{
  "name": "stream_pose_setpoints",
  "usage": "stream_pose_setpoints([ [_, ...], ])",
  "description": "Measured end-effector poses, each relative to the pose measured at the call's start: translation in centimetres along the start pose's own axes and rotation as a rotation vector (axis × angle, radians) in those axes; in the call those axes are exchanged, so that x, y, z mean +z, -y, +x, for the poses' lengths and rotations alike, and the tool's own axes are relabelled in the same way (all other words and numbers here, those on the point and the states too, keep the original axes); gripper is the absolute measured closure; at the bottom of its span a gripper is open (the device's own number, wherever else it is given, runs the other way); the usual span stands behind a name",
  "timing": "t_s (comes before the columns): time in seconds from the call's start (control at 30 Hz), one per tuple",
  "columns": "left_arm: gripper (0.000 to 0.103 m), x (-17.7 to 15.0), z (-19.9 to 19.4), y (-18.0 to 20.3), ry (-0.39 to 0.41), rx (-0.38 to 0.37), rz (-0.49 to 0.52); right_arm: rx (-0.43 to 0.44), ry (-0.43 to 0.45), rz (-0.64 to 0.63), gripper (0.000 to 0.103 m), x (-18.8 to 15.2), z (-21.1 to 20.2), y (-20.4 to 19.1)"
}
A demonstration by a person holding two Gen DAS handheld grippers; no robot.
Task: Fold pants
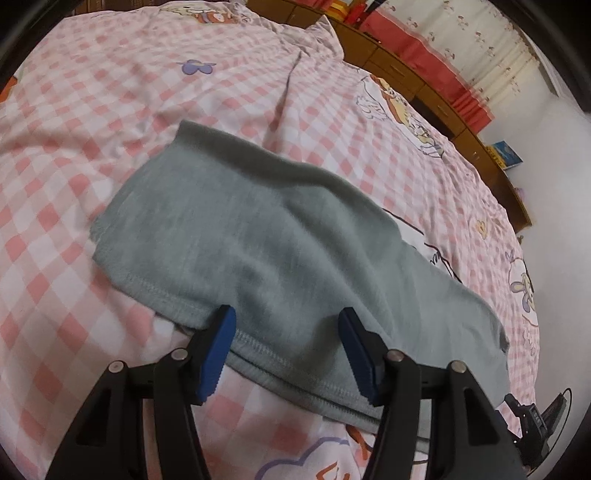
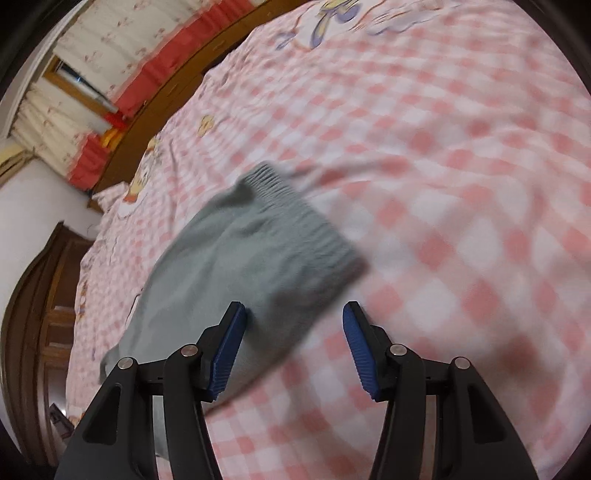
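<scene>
Pink checked bedsheet (image 1: 110, 110), wooden drawer unit (image 1: 406, 74), floral curtains (image 1: 472, 33), white wall (image 2: 33, 206)

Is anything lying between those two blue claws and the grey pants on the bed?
Nothing visible does. The left gripper hangs open over the pants' stitched edge, and the right gripper is open near the ribbed waistband; only the checked bedsheet surrounds them.

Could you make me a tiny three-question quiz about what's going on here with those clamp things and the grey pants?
1. True or false: the left tool is clamped shut on the grey pants.
2. What do the pants lie on? A) wooden floor B) pink checked bedsheet C) blue towel
3. Fill in: in the right wrist view, the far end of the pants shows the ribbed ______, beyond the right tool.

Key: 1 false, both tools stand open; 2 B; 3 waistband.
</scene>
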State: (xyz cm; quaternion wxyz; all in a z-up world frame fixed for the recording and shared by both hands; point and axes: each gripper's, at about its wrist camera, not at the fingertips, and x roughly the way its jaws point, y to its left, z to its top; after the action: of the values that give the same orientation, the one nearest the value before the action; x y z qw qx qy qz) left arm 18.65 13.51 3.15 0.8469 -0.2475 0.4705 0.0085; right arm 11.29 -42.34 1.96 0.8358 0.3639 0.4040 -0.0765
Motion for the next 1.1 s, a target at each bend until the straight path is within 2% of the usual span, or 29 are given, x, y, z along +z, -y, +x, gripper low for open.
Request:
stream_pose_setpoints([
  [0.13, 0.044, 0.7, 0.6, 0.2, -0.002, -0.011, -0.033, 0.038, -0.005, 0.021, 0.042, 1.1, 1.6, -0.1],
  [0.2, 0.059, 0.9, 0.9, 0.4, 0.0, -0.006, -0.031, 0.054, -0.001, 0.04, 0.04, 1.7, 2.4, -0.5],
  [0.23, 0.073, 1.1, 1.0, 0.5, -0.004, 0.011, -0.024, 0.051, 0.003, 0.062, 0.04, 1.9, 2.9, -0.6],
  [0.27, 0.081, 1.2, 1.2, 0.5, -0.005, 0.024, -0.024, 0.049, 0.004, 0.079, 0.04, 2.1, 3.2, -0.6],
  [0.3, 0.084, 1.2, 1.2, 0.3, -0.003, 0.03, -0.03, 0.05, 0.007, 0.085, 0.042, 2.1, 3.3, -0.7],
  [0.33, 0.088, 1.2, 1.1, 0.2, -0.002, 0.029, -0.034, 0.047, 0.014, 0.082, 0.055, 2.1, 3.3, -0.9],
  [0.37, 0.089, 1.1, 0.9, 0.0, -0.007, 0.025, -0.038, 0.04, 0.015, 0.071, 0.061, 2.1, 3.3, -1.1],
  [0.4, 0.089, 1.0, 0.7, -0.1, -0.02, 0.019, -0.046, 0.034, 0.015, 0.061, 0.068, 2.1, 3.2, -1.2],
  [0.5, 0.087, -0.2, -1.0, -0.4, -0.041, 0.011, -0.071, 0.062, 0.012, 0.06, 0.068, 2.1, 2.4, -1.1],
  [0.6, 0.075, -1.3, -2.5, -0.4, -0.037, 0.066, -0.032, 0.046, -0.03, 0.095, 0.065, 1.8, 2.3, -0.6],
  [0.67, 0.063, -1.7, -2.7, -0.8, -0.033, 0.077, -0.052, 0.05, -0.052, 0.107, 0.065, 1.4, 2.3, -0.1],
  [0.73, 0.057, -1.6, -2.2, -1.4, -0.03, 0.073, -0.085, 0.051, -0.055, 0.073, 0.061, 1.0, 2.3, -0.3],
  [0.9, 0.053, -0.6, 0.1, -2.5, -0.019, 0.028, -0.196, 0.069, -0.05, 0.002, 0.043, 0.5, 2.6, -1.6],
  [1.03, 0.053, 0.1, 1.0, -2.3, 0.03, 0.007, -0.233, 0.086, -0.039, 0.001, 0.042, 0.8, 4.0, -2.0],
  [1.1, 0.062, 0.3, 1.2, -2.0, 0.041, 0.01, -0.226, 0.102, -0.025, 0.017, 0.043, 1.1, 4.4, -1.9],
])
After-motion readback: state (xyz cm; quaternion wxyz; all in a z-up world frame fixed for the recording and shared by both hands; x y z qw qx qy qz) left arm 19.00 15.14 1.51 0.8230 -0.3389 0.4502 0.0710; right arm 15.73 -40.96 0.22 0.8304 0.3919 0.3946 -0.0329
